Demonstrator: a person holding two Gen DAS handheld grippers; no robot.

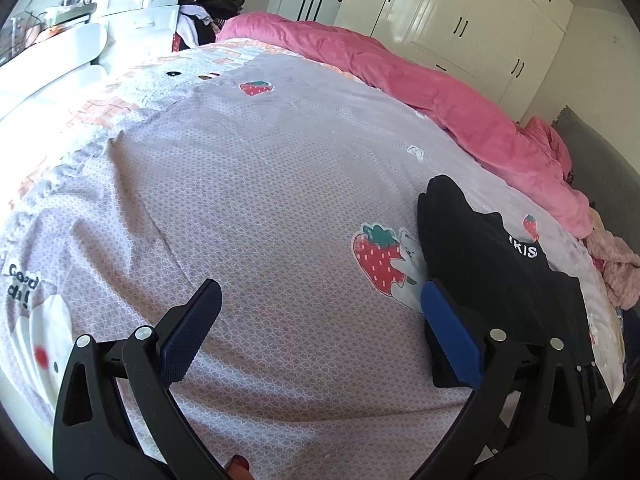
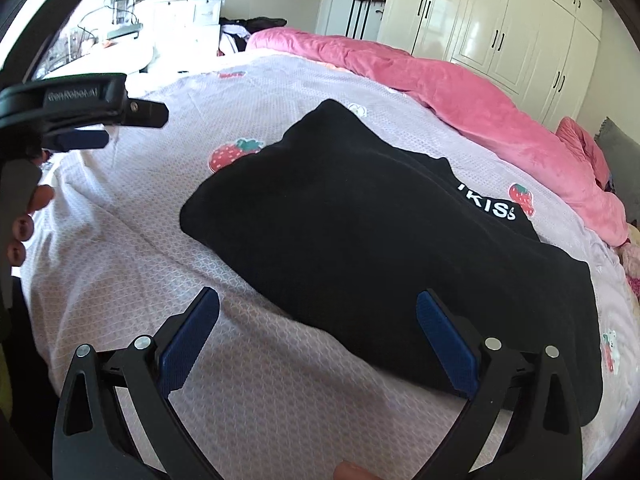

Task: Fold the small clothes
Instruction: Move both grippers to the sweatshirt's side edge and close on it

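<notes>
A black garment [image 2: 360,220] with white lettering lies folded on the lilac strawberry-print bedsheet [image 2: 248,380]. In the left wrist view it lies at the right [image 1: 480,264]. My left gripper [image 1: 320,320] is open and empty above the sheet, its right finger at the garment's near left edge. It also shows at the far left of the right wrist view [image 2: 80,128]. My right gripper [image 2: 318,332] is open and empty, hovering over the garment's near edge.
A pink duvet [image 1: 420,80] is bunched along the far side of the bed. White wardrobes [image 2: 500,32] stand behind it. A white drawer unit [image 1: 136,4] and a clothes pile [image 1: 208,12] sit at the back left. Pink fabric [image 1: 616,272] lies at the right edge.
</notes>
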